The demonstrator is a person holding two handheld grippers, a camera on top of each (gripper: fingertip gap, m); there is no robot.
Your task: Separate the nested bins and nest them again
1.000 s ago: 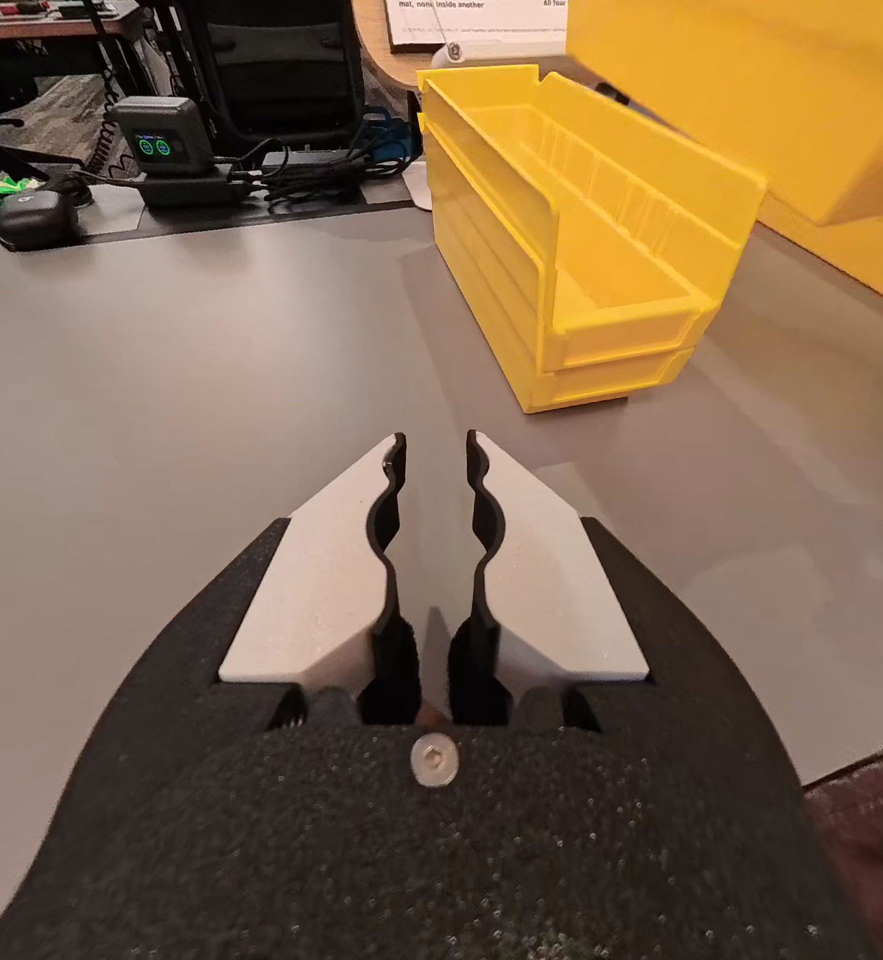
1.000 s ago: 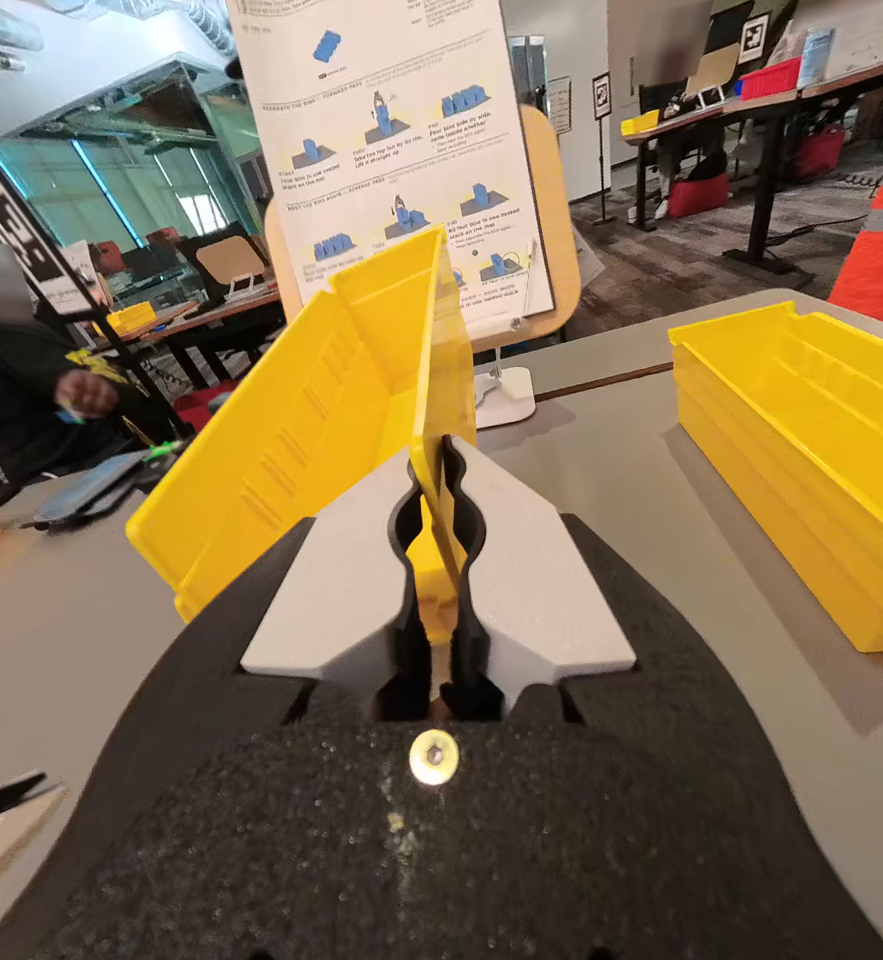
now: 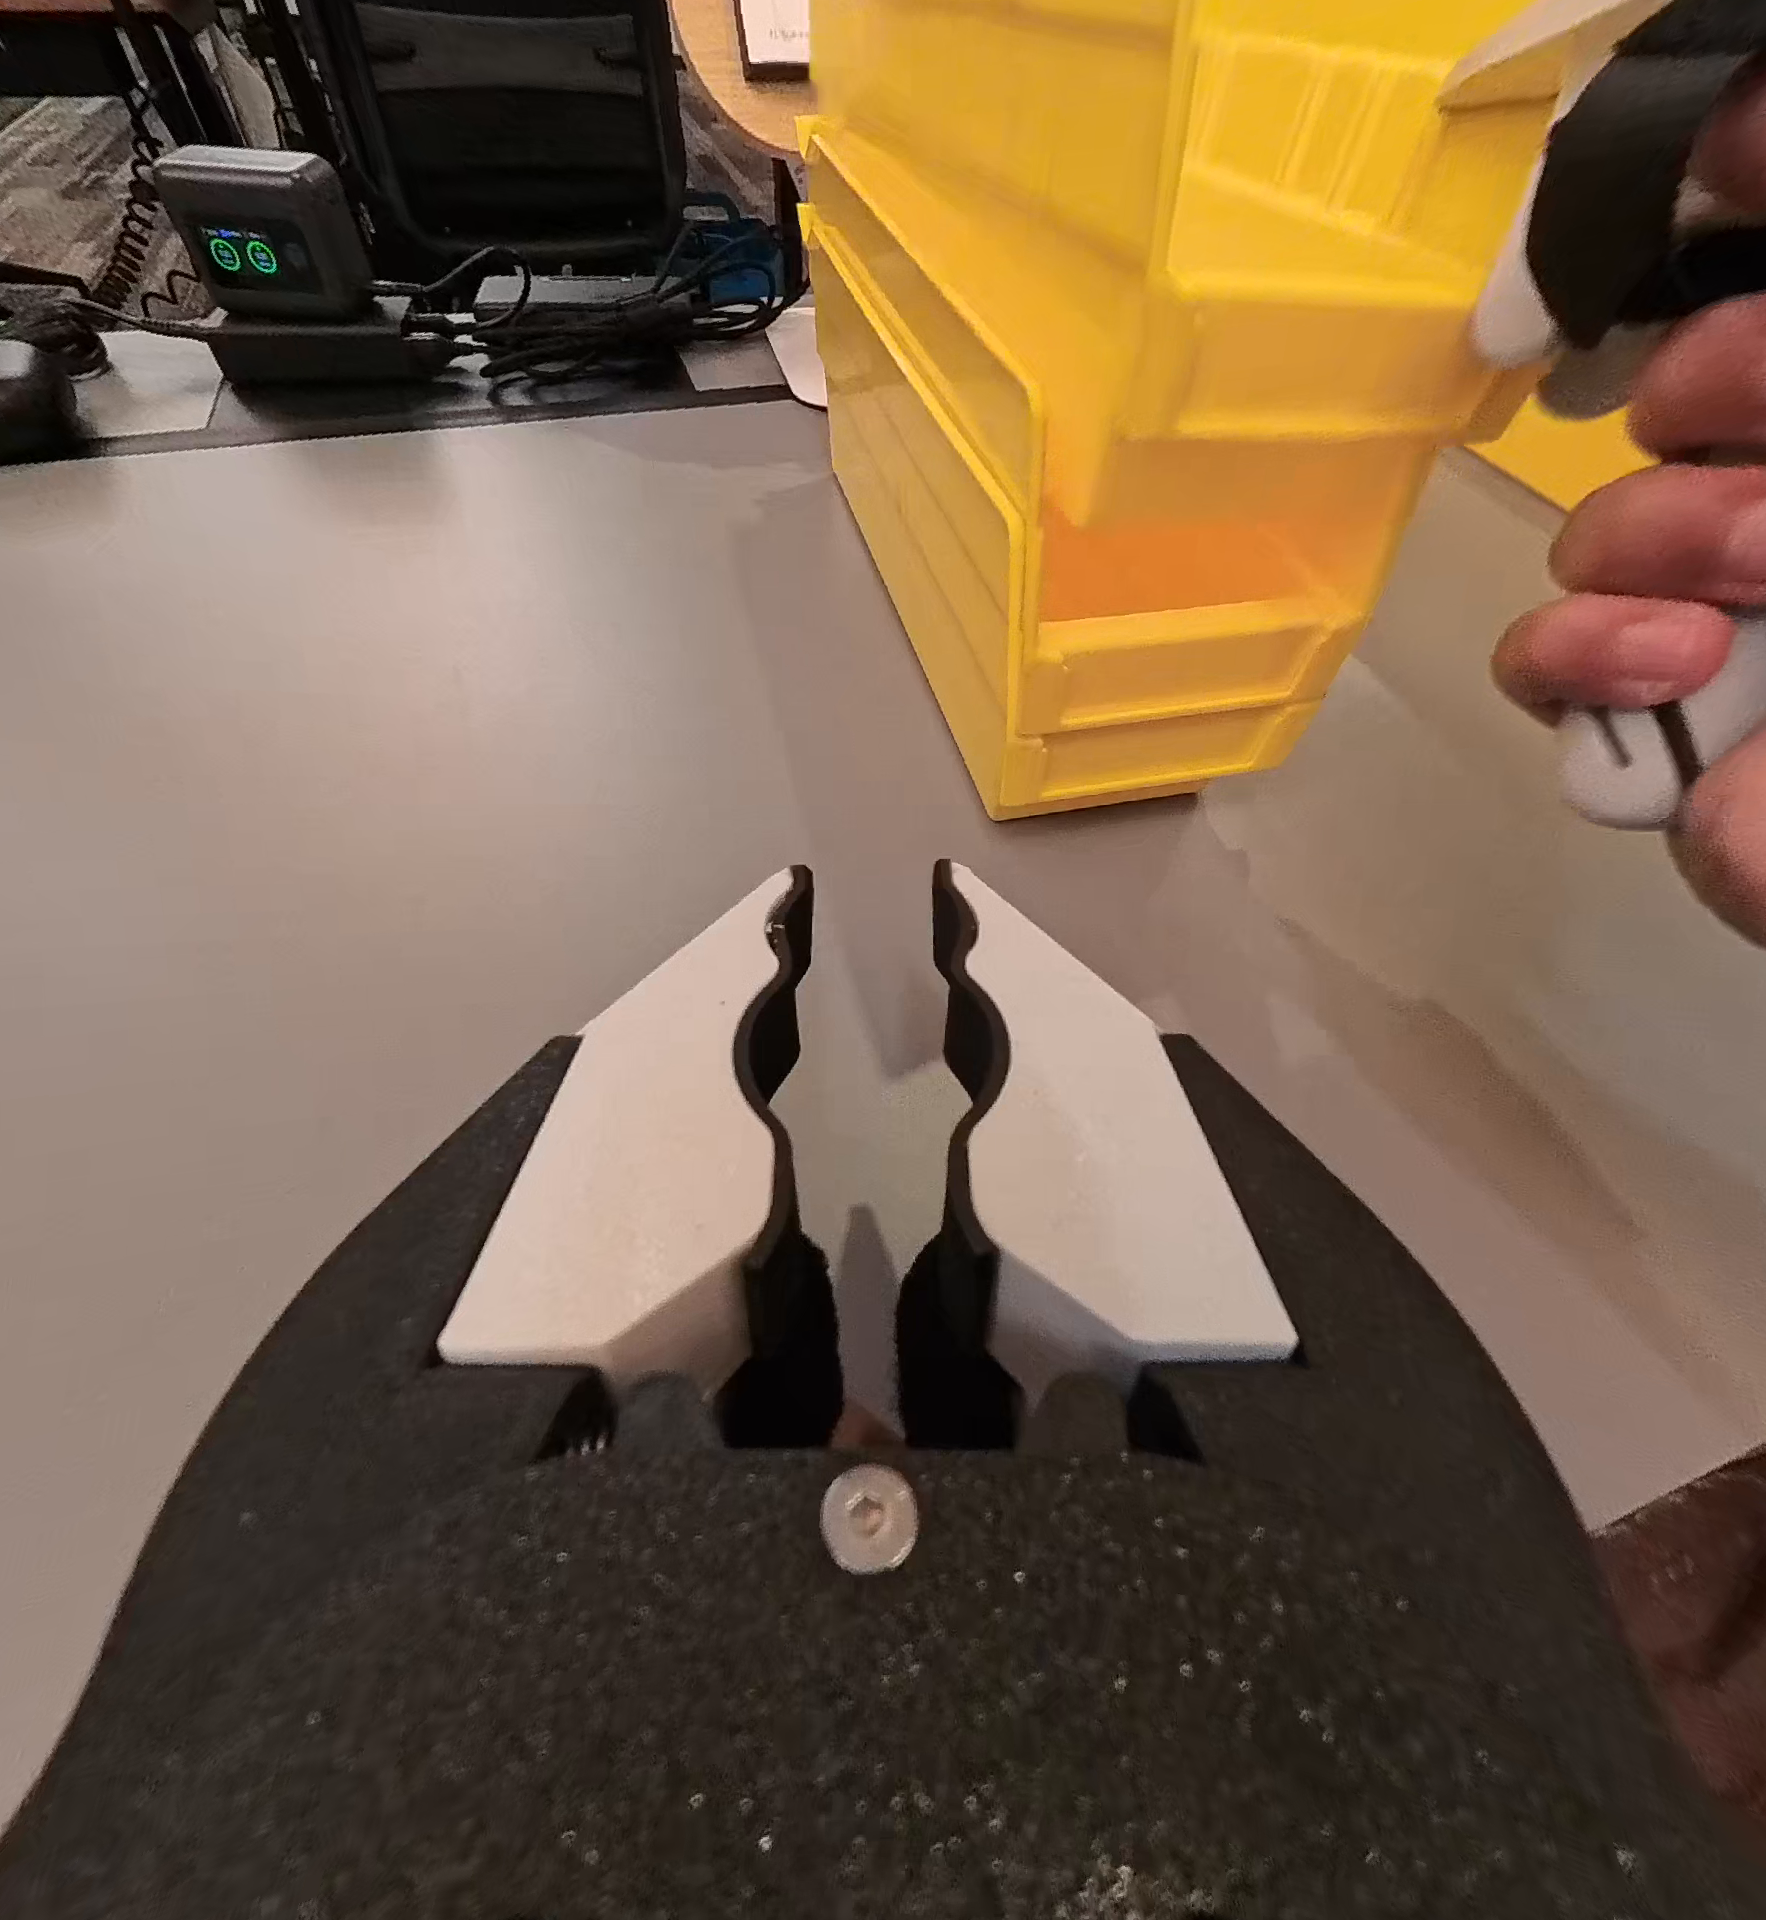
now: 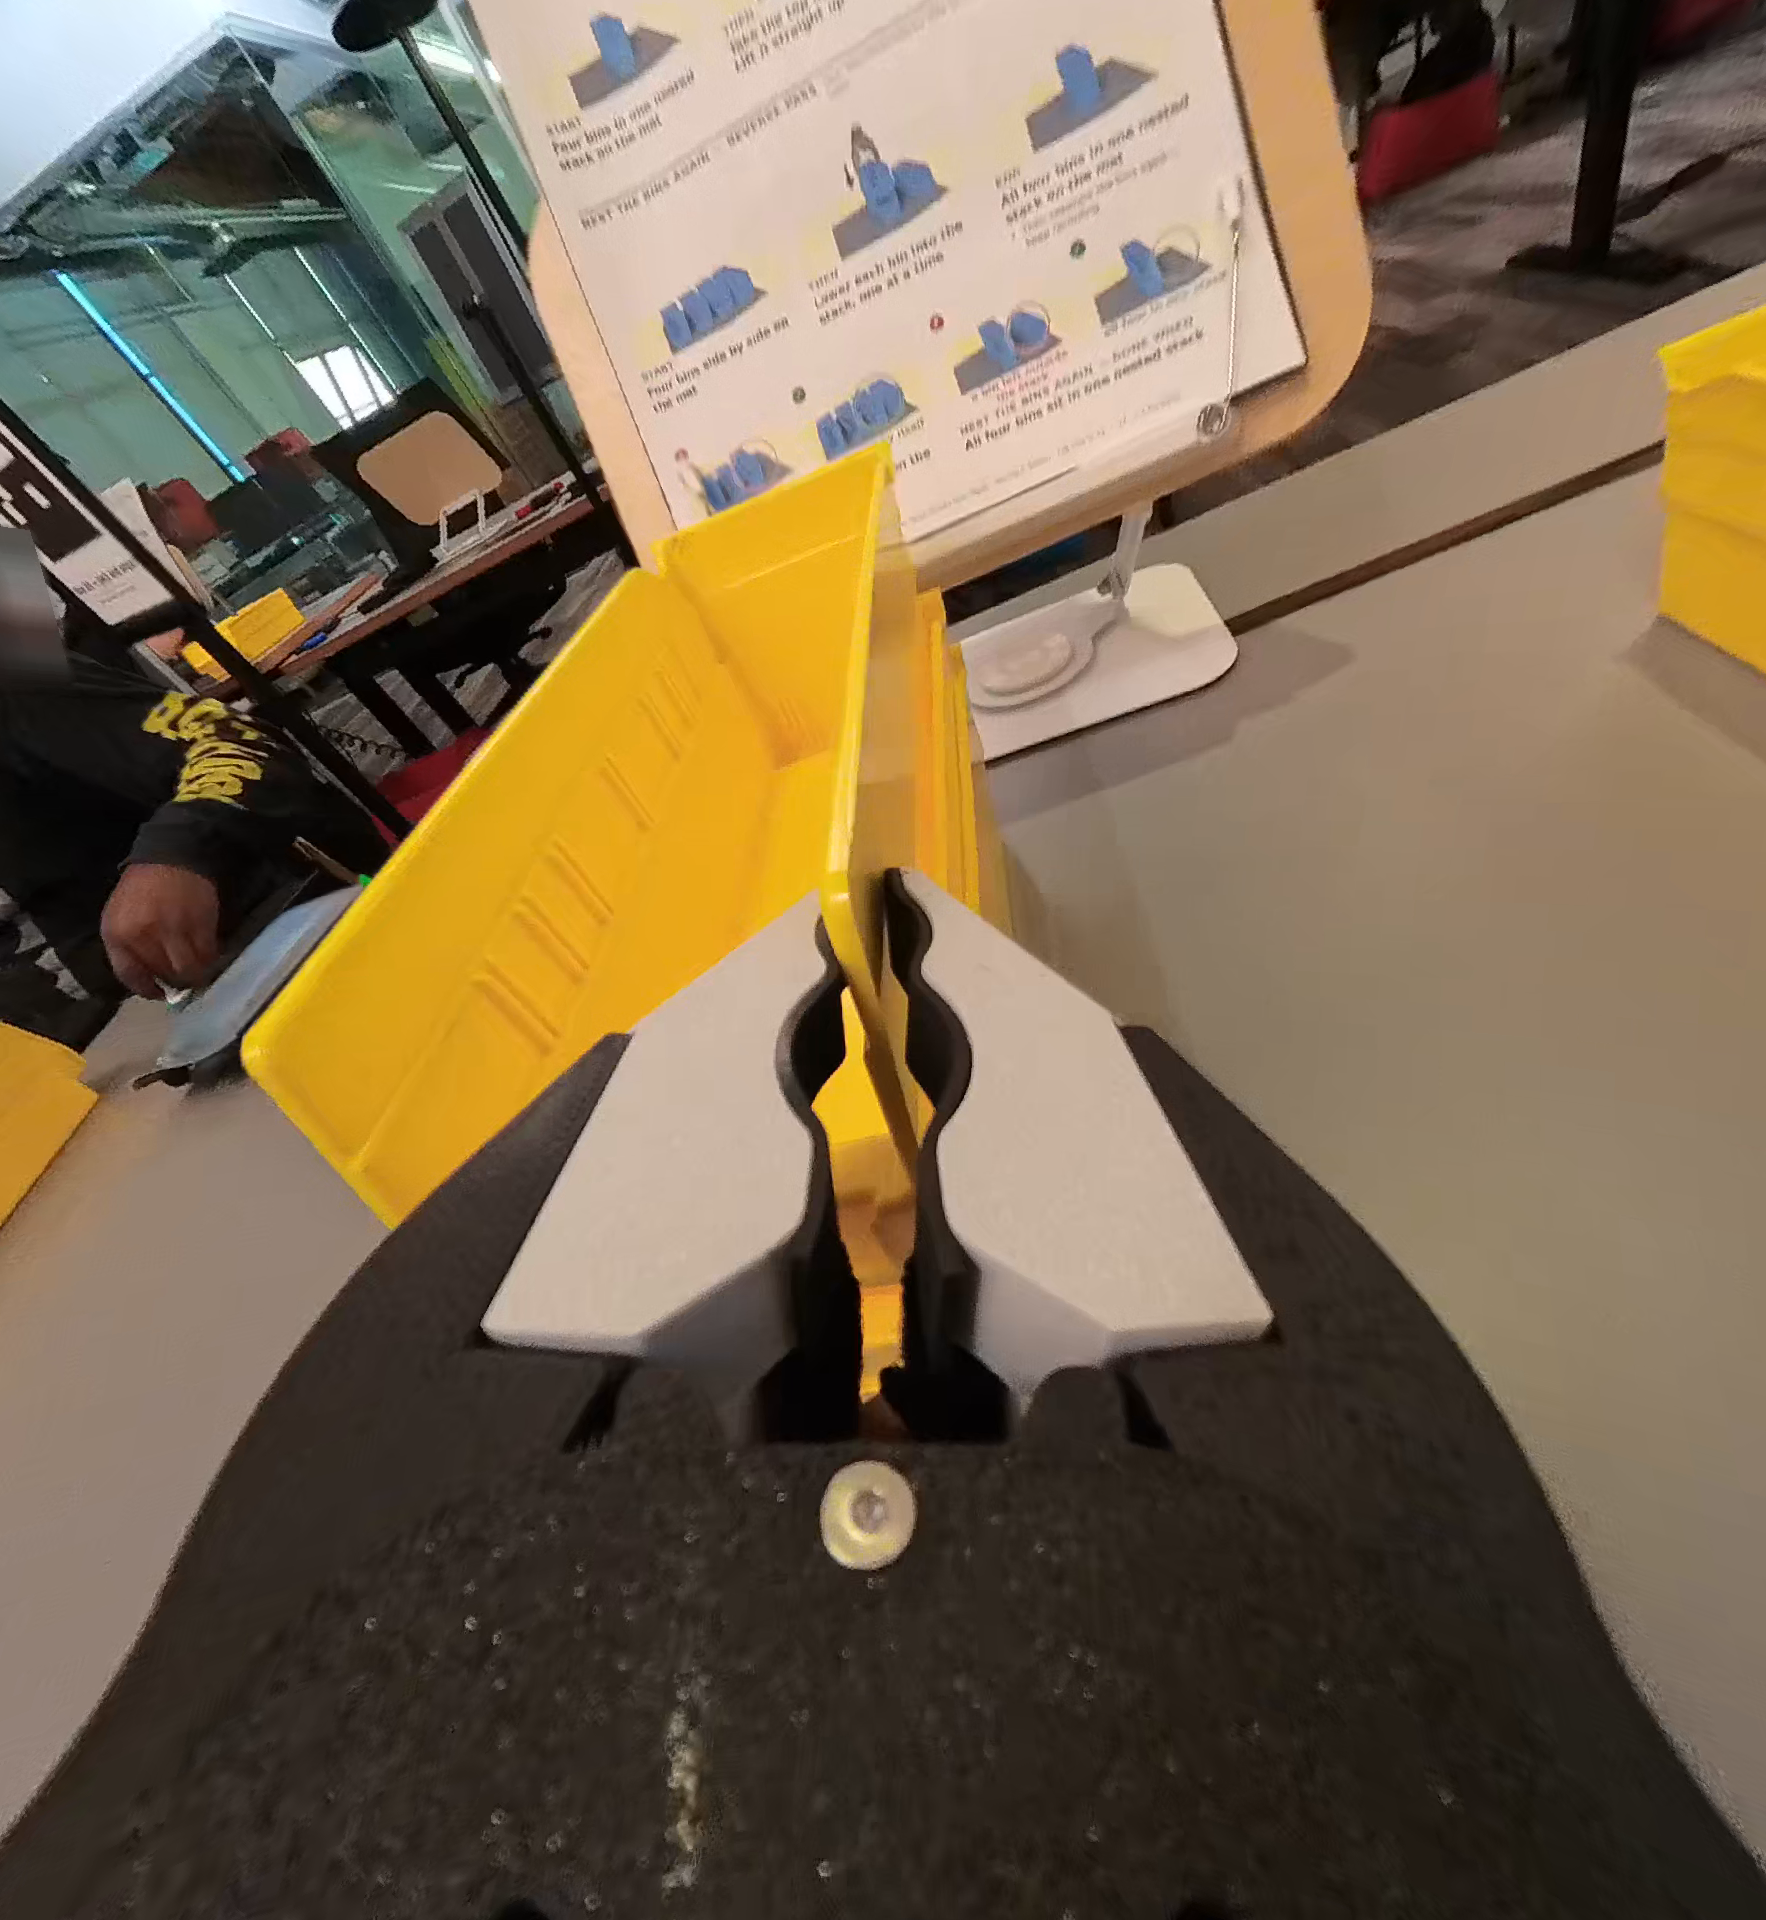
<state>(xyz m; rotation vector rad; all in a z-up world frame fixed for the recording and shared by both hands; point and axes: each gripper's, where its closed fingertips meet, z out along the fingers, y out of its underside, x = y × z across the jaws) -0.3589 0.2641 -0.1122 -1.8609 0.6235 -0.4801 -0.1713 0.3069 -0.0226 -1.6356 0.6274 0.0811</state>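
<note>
Presently held: one yellow bin (image 4: 588,883), clamped by the right gripper (image 4: 863,914), whose jaws pinch its upright side wall near the front corner. The bin's long axis runs away from the gripper, toward the instruction board (image 4: 920,239) at the table's far edge.

Position: in the left wrist view this carried bin (image 3: 1222,239) hangs tilted over the stack of nested bins (image 3: 1149,675), front end raised, rear end low; whether it already touches the stack's rim cannot be told. Its long axis lies roughly parallel to the stack's.

Left gripper (image 3: 871,904): jaws parted, nothing between them, low over the grey table (image 3: 391,779). The stack lies ahead and to its right, near but apart.

Further bin (image 4: 1752,499): on the table well to the right.

Judgement: the nesting step is in hand. The right gripper is much the nearer; the coming move turns on levelling the carried bin so that it drops squarely inside the stack's walls.
</note>
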